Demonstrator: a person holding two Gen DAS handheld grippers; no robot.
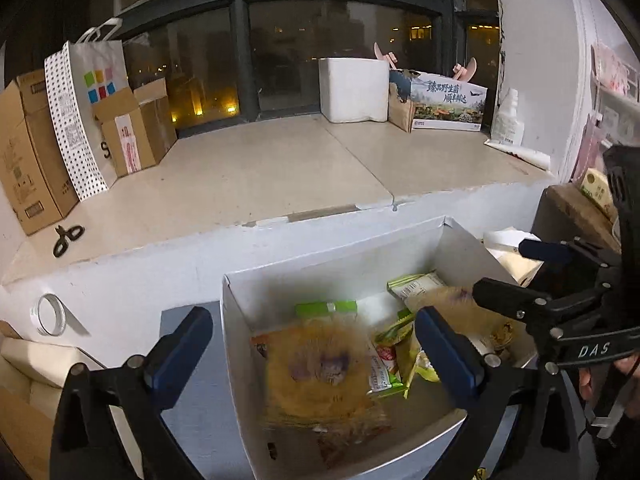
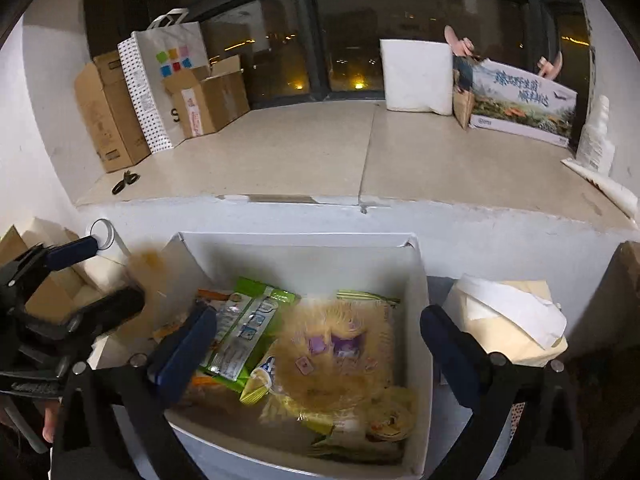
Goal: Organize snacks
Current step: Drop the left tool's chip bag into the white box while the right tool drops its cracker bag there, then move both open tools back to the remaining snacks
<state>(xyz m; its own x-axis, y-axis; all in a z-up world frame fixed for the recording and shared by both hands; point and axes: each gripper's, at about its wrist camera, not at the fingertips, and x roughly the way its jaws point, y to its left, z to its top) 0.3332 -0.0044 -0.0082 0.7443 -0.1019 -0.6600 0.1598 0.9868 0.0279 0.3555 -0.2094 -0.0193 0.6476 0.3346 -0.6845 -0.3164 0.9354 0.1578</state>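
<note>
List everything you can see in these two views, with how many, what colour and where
white box: one, white, open, below the ledge, in front of both grippers
snack packets: several, green, yellow and orange, piled inside the white box; exact count unclear
yellow packet: one, blurred, on top of the pile
ledge: one, beige stone, under the dark window
cardboard boxes: about three, brown, left end of ledge
paper bag: one, white with dots and coloured squares, among the boxes
scissors: one, black, ledge front left
foam box: one, white, ledge back right
printed carton: one, landscape picture, beside foam box
tape roll: one, white, left of white box
left gripper: open, nothing held
right gripper: open, nothing held
</note>
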